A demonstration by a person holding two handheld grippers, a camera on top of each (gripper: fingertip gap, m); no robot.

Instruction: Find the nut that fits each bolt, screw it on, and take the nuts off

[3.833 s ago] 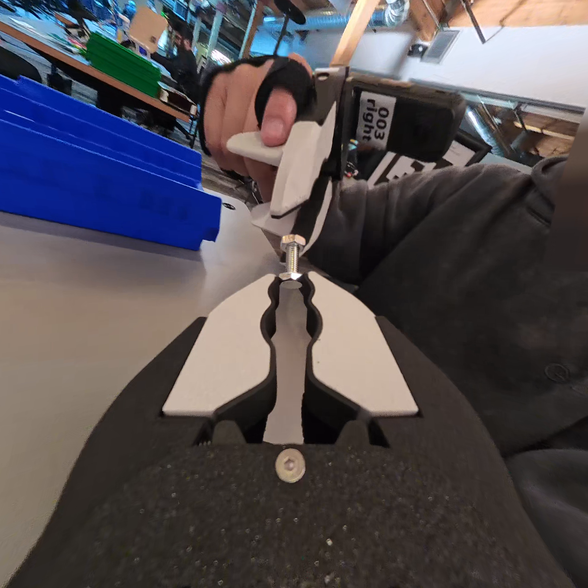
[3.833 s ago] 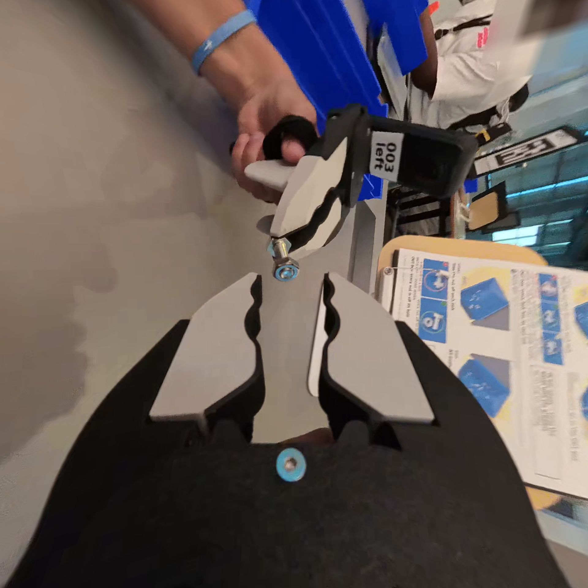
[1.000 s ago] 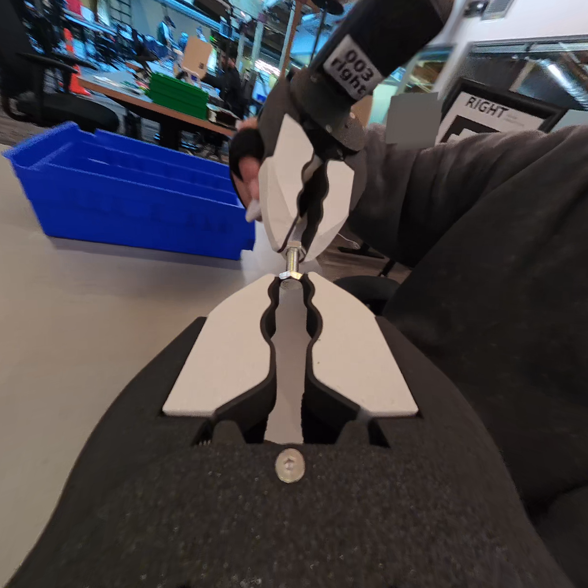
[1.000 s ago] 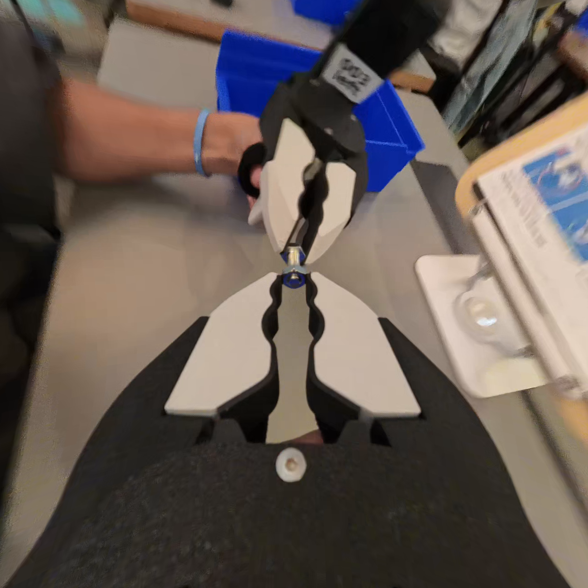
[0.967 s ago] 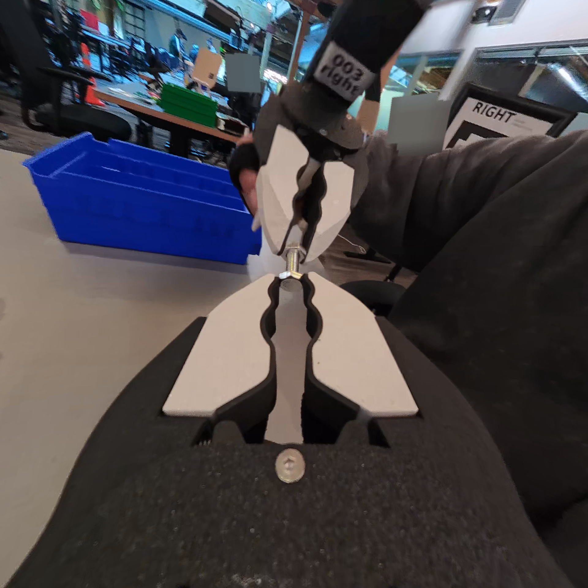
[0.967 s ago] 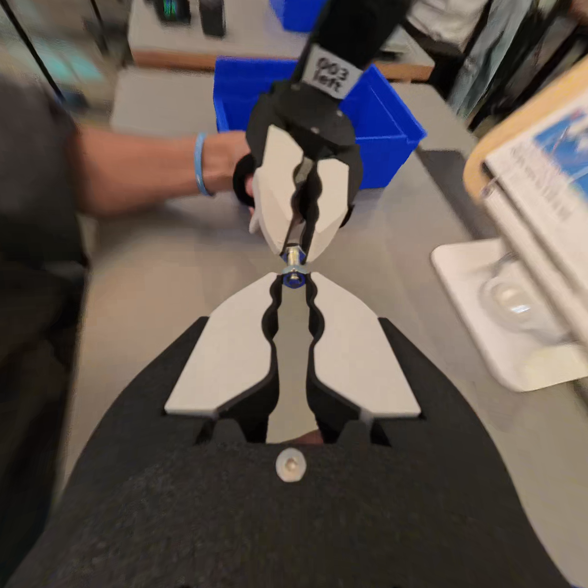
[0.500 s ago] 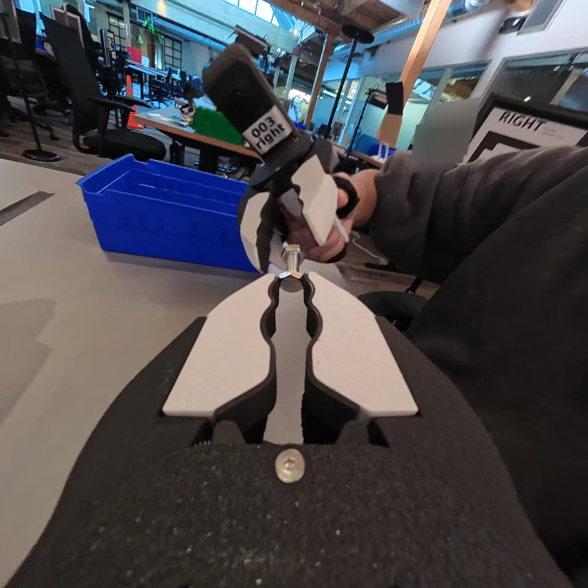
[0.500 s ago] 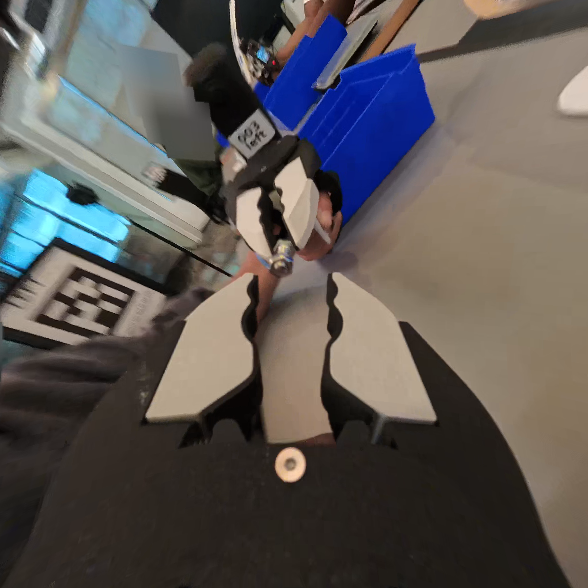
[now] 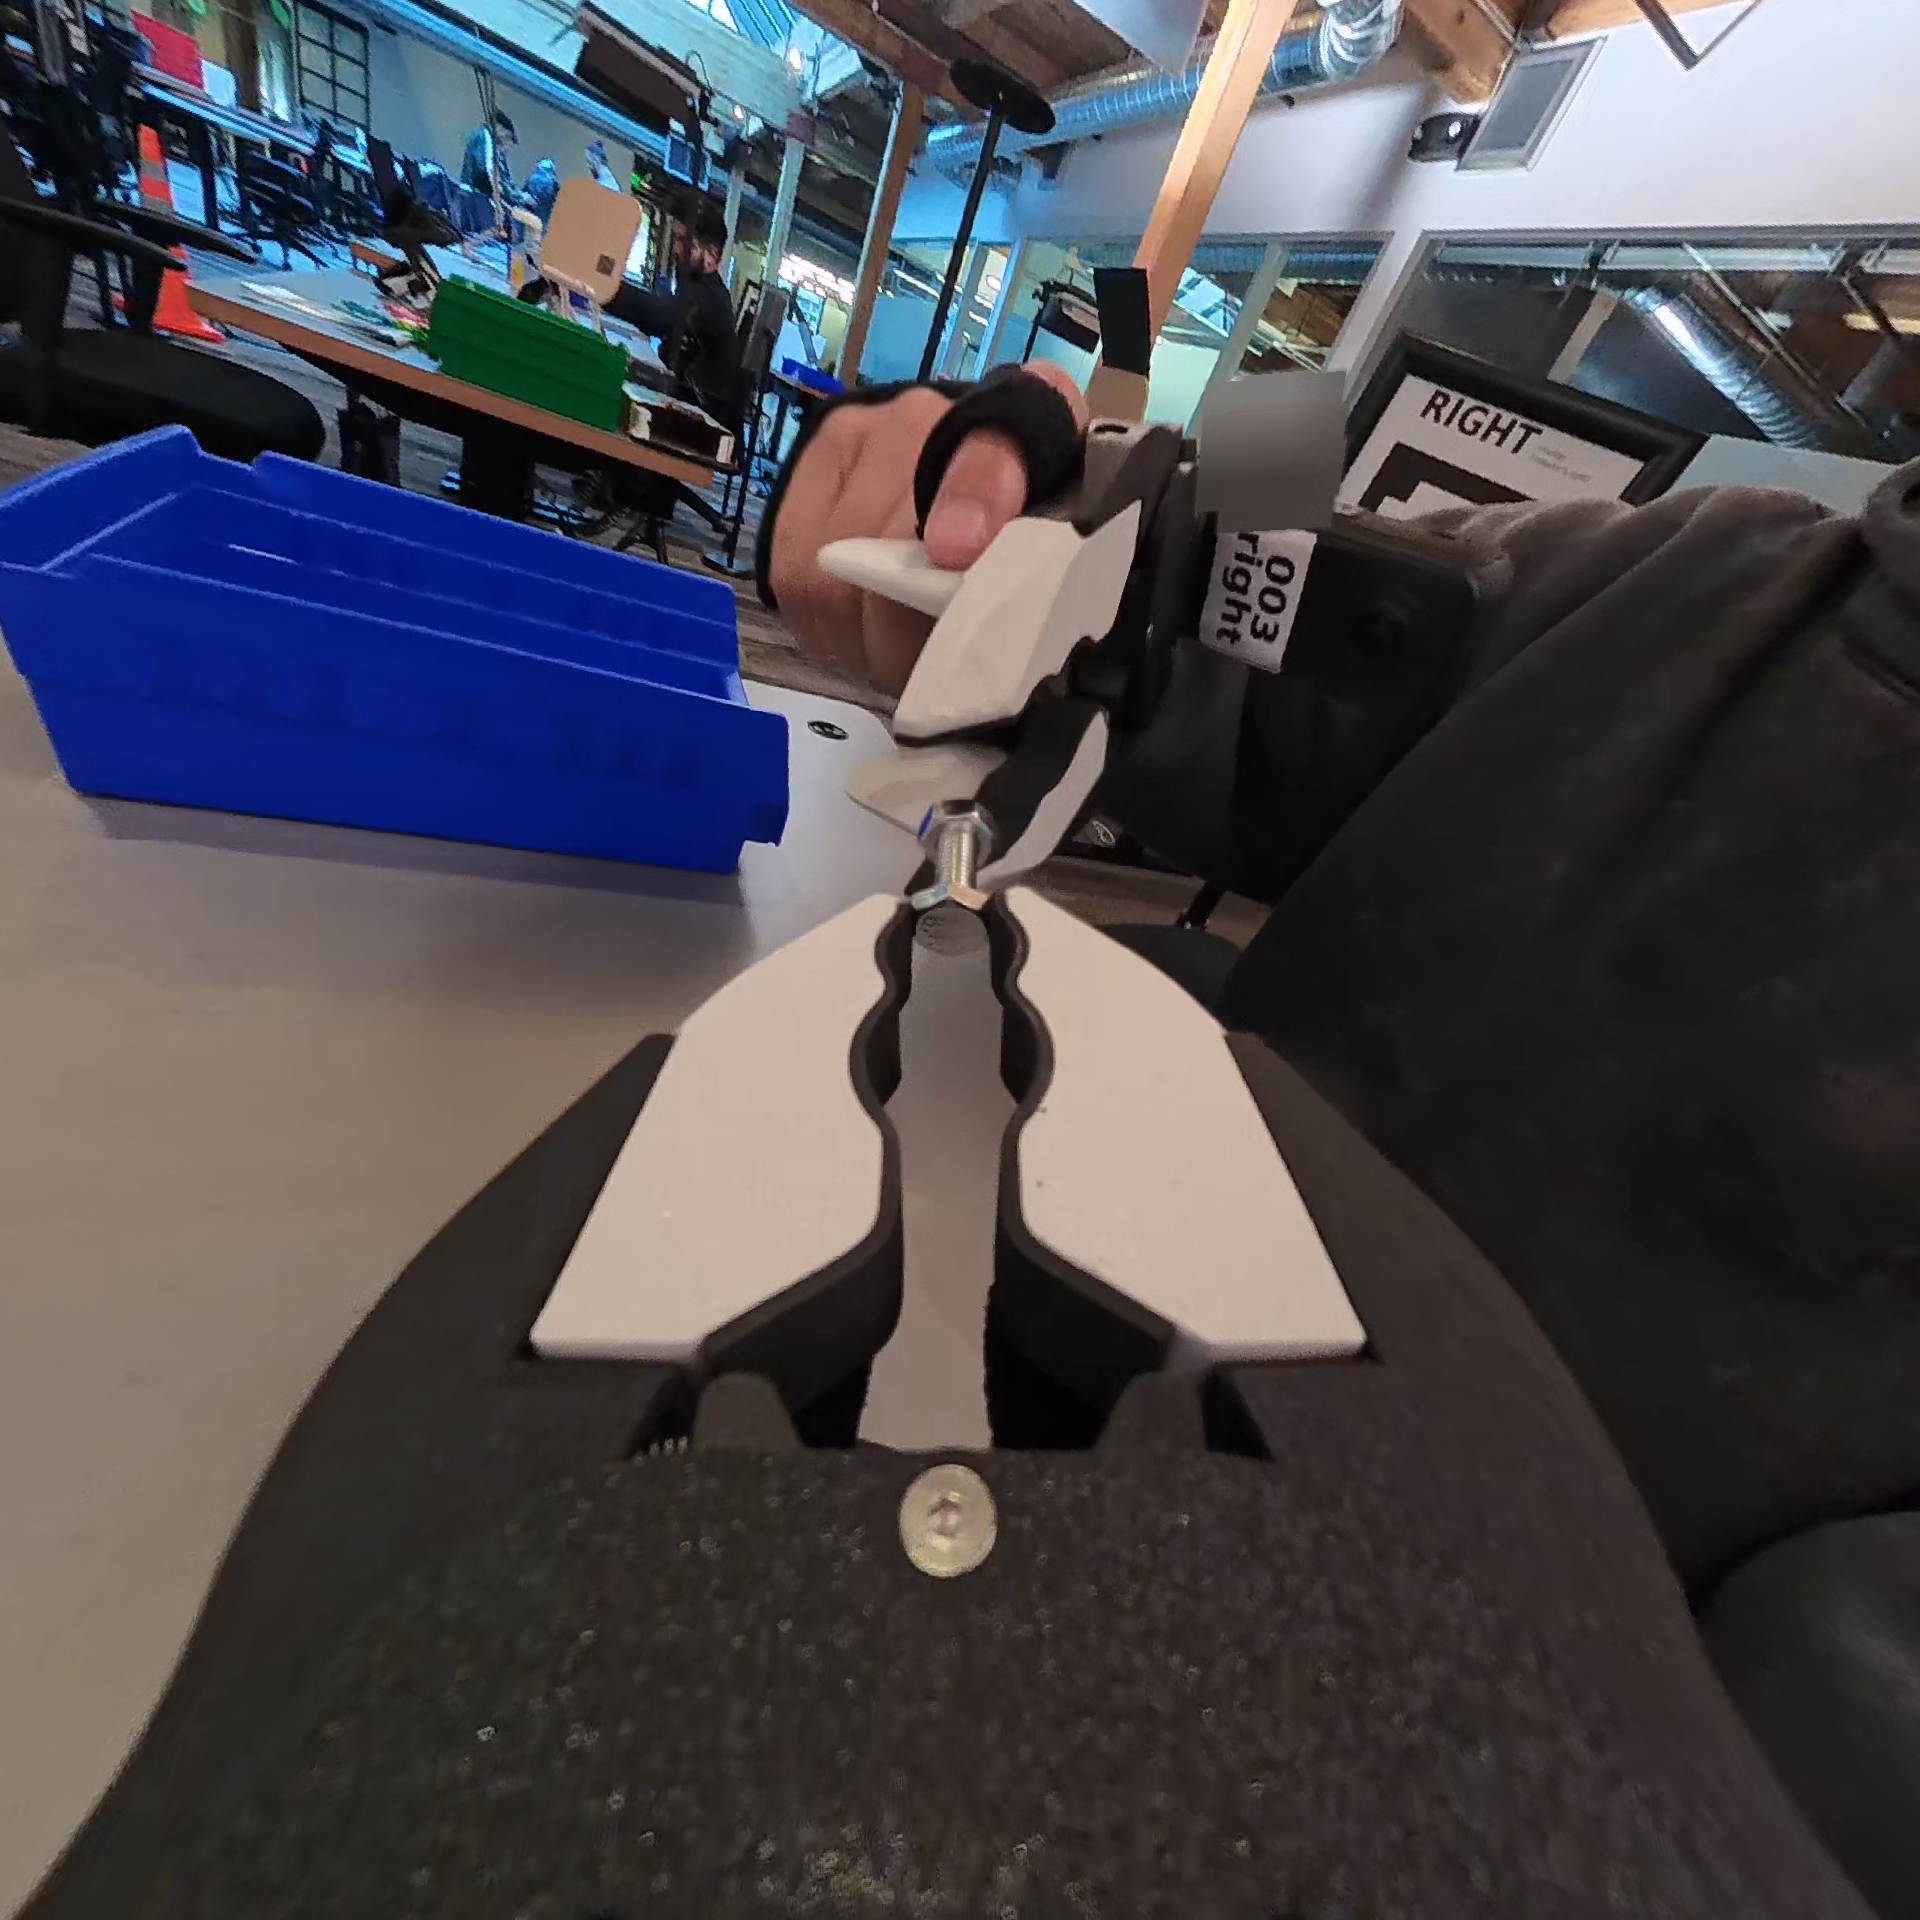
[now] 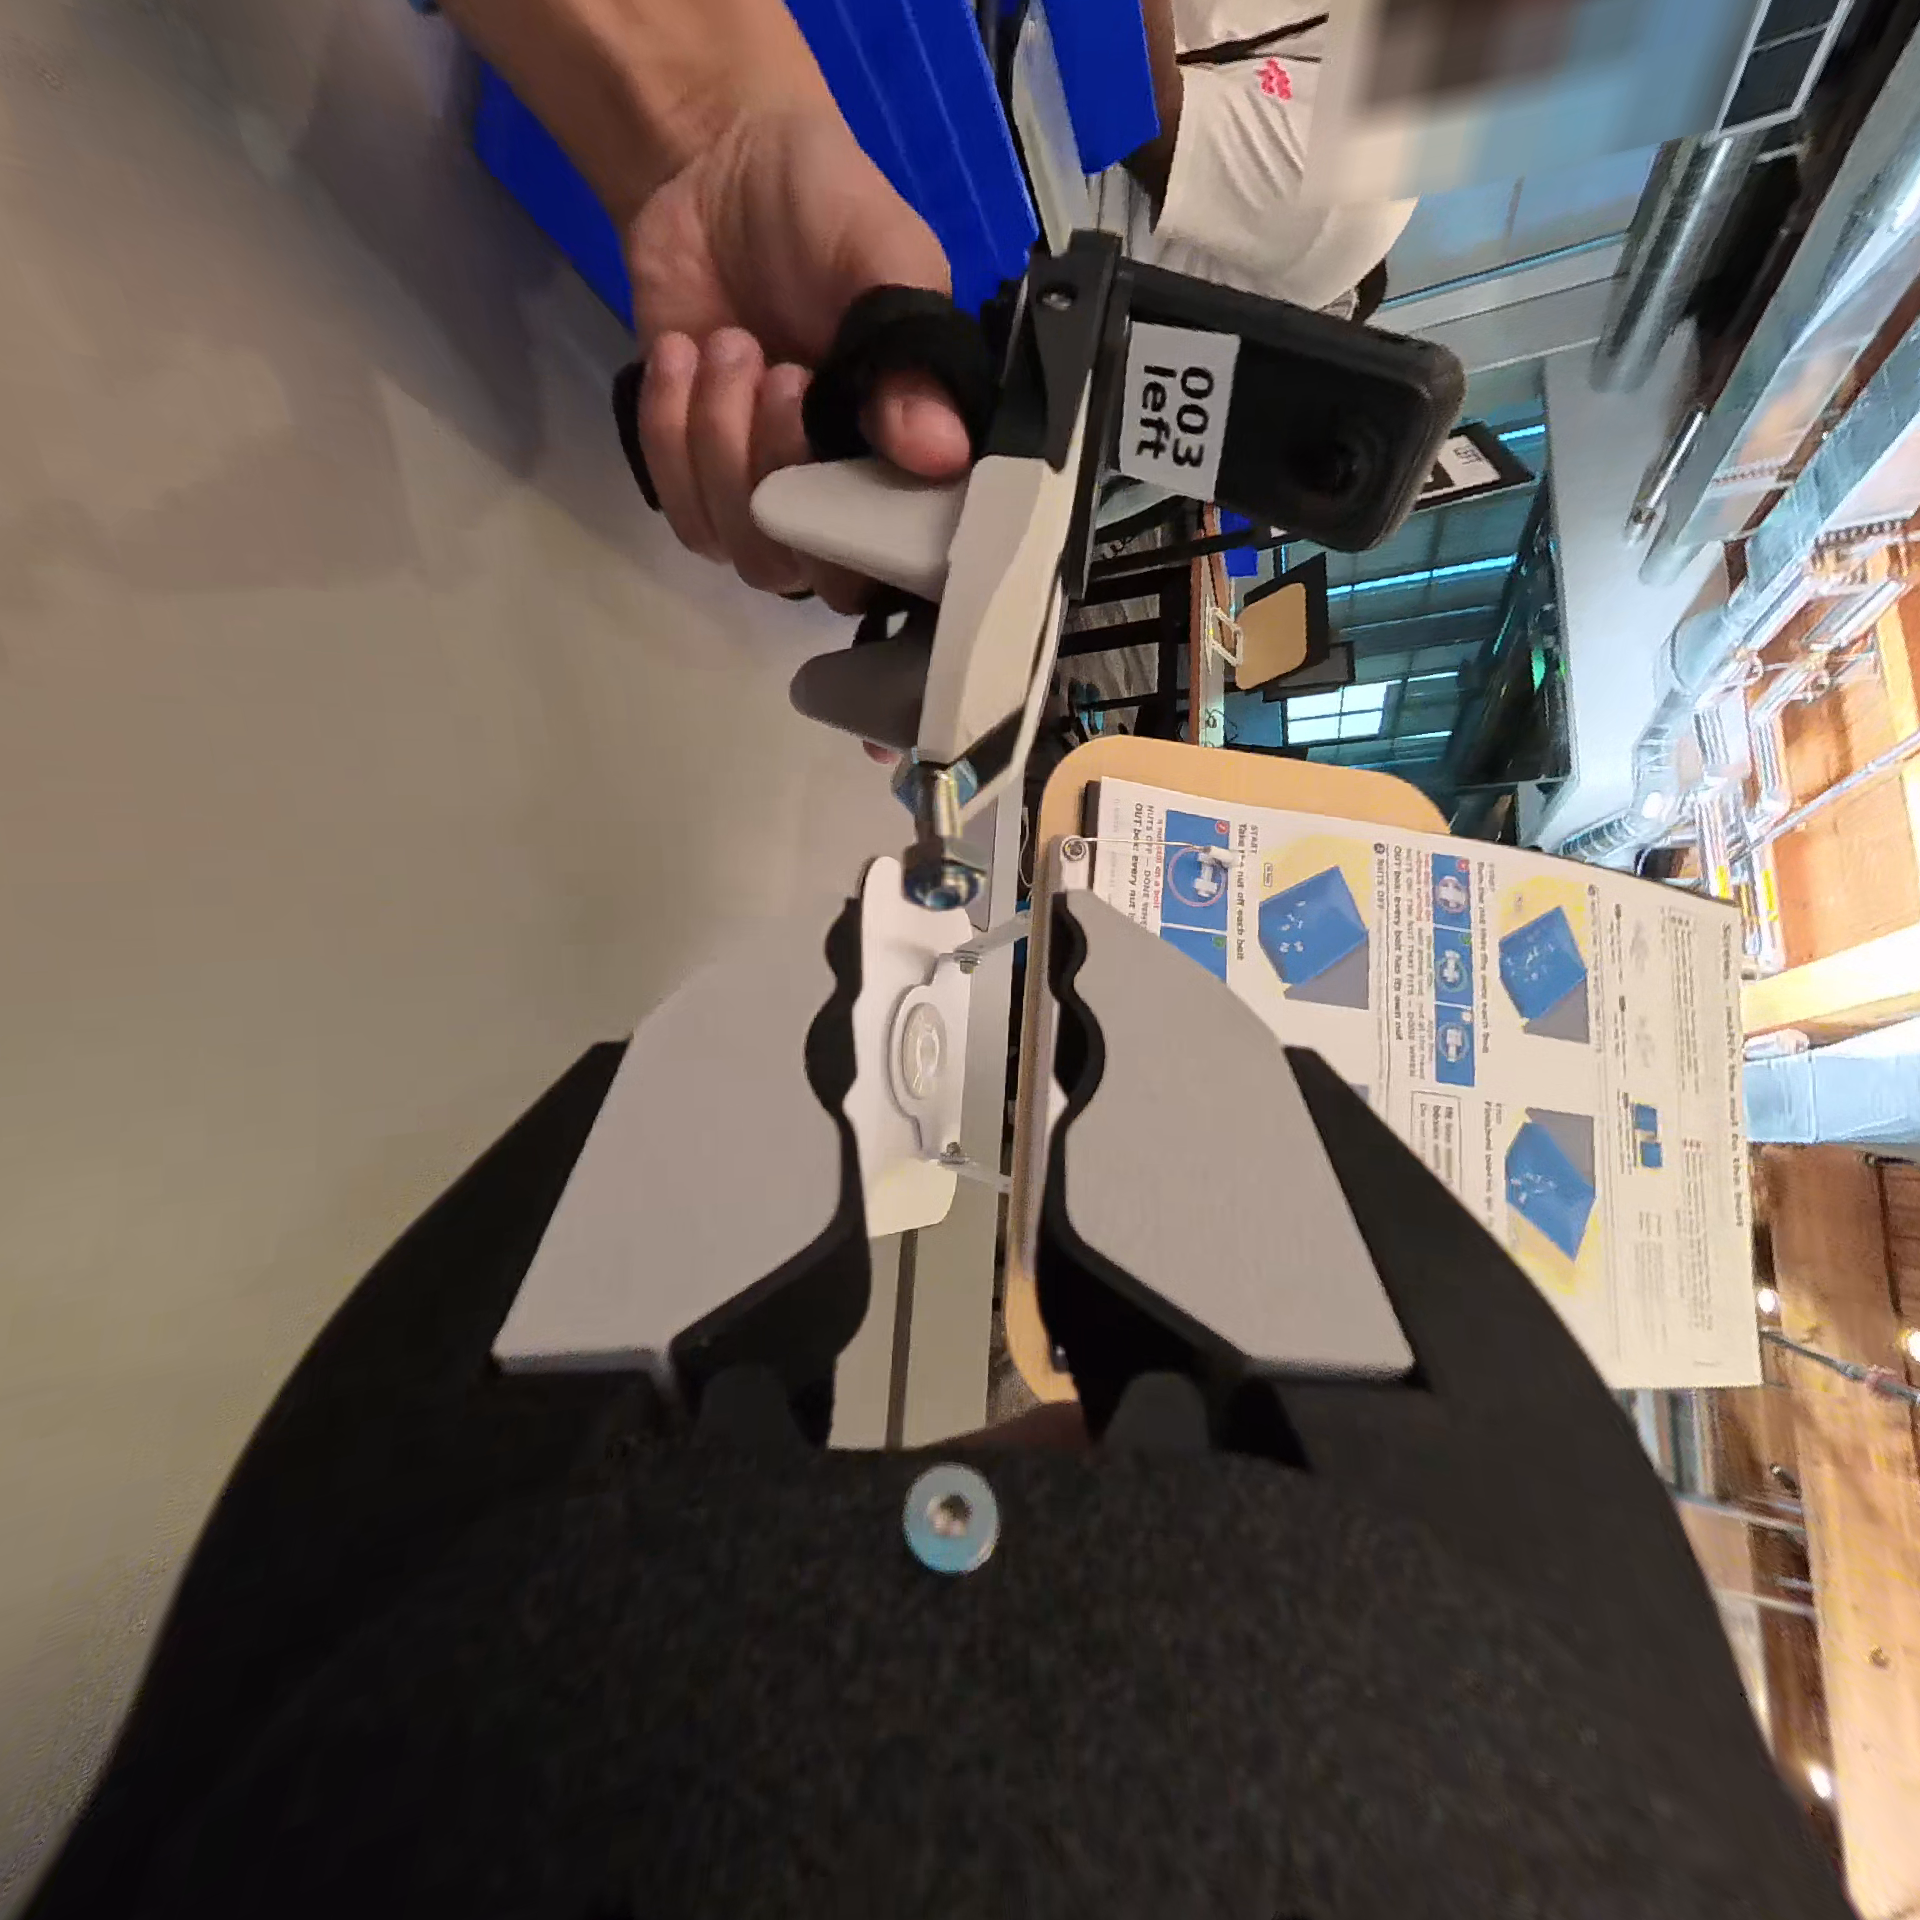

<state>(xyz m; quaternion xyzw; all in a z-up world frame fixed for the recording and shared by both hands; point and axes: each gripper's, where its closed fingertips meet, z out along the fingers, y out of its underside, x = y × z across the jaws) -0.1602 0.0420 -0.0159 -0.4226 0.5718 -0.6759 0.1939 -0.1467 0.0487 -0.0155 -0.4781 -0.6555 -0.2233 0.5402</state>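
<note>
Left gripper [image 9: 948, 914] clamps one bolt [image 9: 954, 854]; right gripper [image 10: 940, 914] apart, seemingly off one nut [image 10: 937, 885]

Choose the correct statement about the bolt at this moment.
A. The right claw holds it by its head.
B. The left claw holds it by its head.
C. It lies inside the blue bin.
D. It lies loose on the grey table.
B: in the left wrist view the left claw is shut on the hex head of the bolt, whose far end carries the nut.
</note>
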